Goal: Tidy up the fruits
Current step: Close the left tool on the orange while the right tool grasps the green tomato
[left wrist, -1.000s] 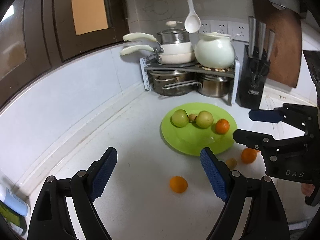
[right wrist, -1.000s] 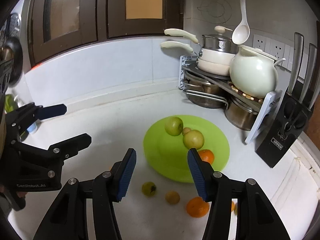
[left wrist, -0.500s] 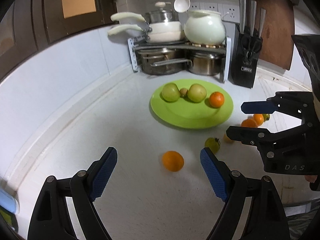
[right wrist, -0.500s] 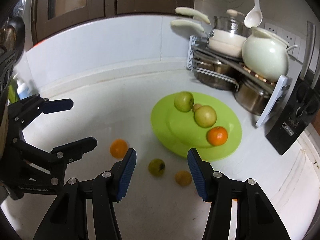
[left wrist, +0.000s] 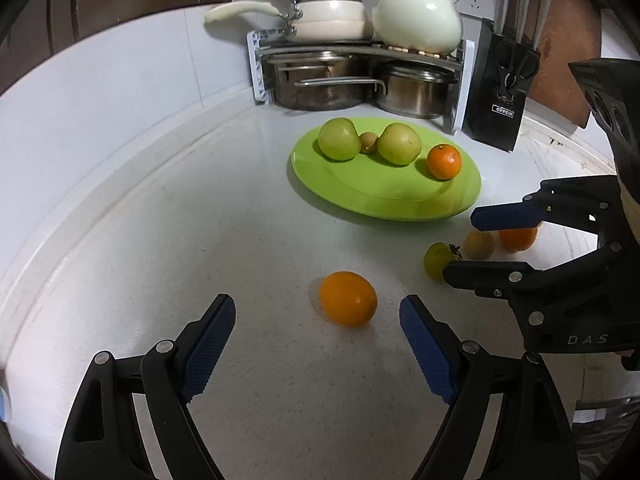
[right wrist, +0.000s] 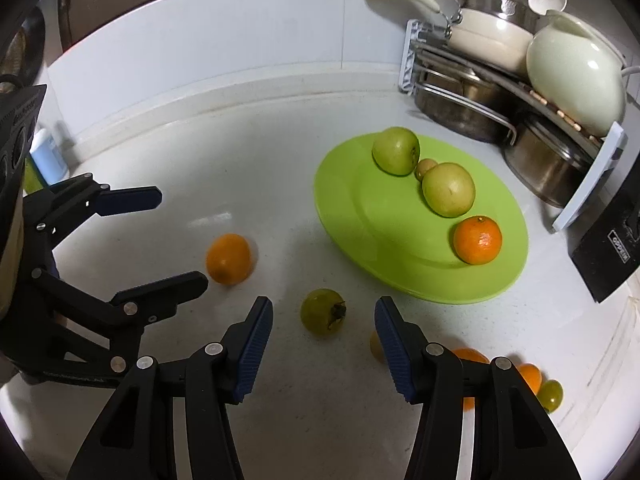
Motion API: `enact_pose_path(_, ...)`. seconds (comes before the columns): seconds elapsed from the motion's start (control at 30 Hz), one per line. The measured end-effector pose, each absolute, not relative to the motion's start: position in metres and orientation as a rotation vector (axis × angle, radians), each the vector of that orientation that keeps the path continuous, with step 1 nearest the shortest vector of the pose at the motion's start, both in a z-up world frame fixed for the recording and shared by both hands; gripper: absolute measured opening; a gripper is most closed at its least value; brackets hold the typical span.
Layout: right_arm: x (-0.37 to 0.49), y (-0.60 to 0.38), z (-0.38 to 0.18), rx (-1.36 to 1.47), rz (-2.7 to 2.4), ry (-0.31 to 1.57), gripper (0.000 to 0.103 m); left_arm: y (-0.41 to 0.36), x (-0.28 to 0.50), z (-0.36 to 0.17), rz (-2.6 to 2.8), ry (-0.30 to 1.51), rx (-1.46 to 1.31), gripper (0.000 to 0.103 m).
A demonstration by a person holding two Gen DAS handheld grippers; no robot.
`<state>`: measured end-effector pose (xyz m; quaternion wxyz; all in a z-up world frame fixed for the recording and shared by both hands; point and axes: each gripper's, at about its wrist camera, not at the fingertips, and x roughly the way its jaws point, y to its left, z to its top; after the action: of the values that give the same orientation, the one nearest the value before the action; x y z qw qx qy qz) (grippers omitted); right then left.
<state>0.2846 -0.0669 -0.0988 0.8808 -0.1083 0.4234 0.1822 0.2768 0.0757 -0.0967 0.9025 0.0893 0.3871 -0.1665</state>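
You are holding your left gripper [left wrist: 318,320] low over the white counter [left wrist: 200,220], its blue-padded jaws spread wide and gripping nothing, with a loose orange [left wrist: 348,299] lying on the counter just ahead, between the fingertips and slightly toward the right one. Your right gripper [right wrist: 323,324] is likewise standing open and empty, and a small green fruit with a dark stem [right wrist: 323,311] is sitting on the counter right between its fingertips. A small yellowish fruit [right wrist: 376,346] is peeking out from behind the right finger, and farther to that side an orange [right wrist: 470,358], a smaller orange [right wrist: 530,376] and a little green fruit [right wrist: 551,395] are lying close together, partly hidden by the gripper's frame.

Ahead of both grippers, a lime-green plate [left wrist: 360,196] is resting on the counter, carrying two green apples [left wrist: 338,138] [left wrist: 399,144], a small brownish fruit [left wrist: 368,142] wedged between them, and a tangerine [left wrist: 443,161] near the rim.

Beyond the plate, a corner rack [left wrist: 360,52] is holding steel pots [left wrist: 414,90] below and a cream pan [left wrist: 332,20] and a pale ceramic pot [left wrist: 418,16] above, with a black knife block [left wrist: 502,88] just beside it.
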Motion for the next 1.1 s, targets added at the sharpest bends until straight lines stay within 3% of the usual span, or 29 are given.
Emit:
enact_pose_path(0.27, 0.296, -0.067, -0.108, -0.234, 0.400, 0.916, 0.051, 0.072, 0.293, -0.108, -0.373, 0.851, 0.128, 0.073)
enact_pose_path(0.5, 0.303, -0.068, -0.115, -0.231, 0.411, 0.940, 0.049, 0.068, 0.299, -0.116, -0.389, 0.887, 0.109, 0.058)
enact_pose_path(0.7, 0.306, -0.065, -0.120, -0.235, 0.422, 0.957, 0.043, 0.065, 0.301, -0.118, -0.388, 0.895, 0.097, 0.046)
enact_pose_path(0.87, 0.308, -0.064, -0.123, -0.240, 0.430, 0.971, 0.031, 0.063, 0.301, -0.119, -0.393, 0.903, 0.096, 0.036)
enact_pose_path(1.1, 0.304, -0.066, -0.118, -0.234, 0.430, 0.953, 0.030, 0.063, 0.298, -0.116, -0.383, 0.893, 0.088, 0.035)
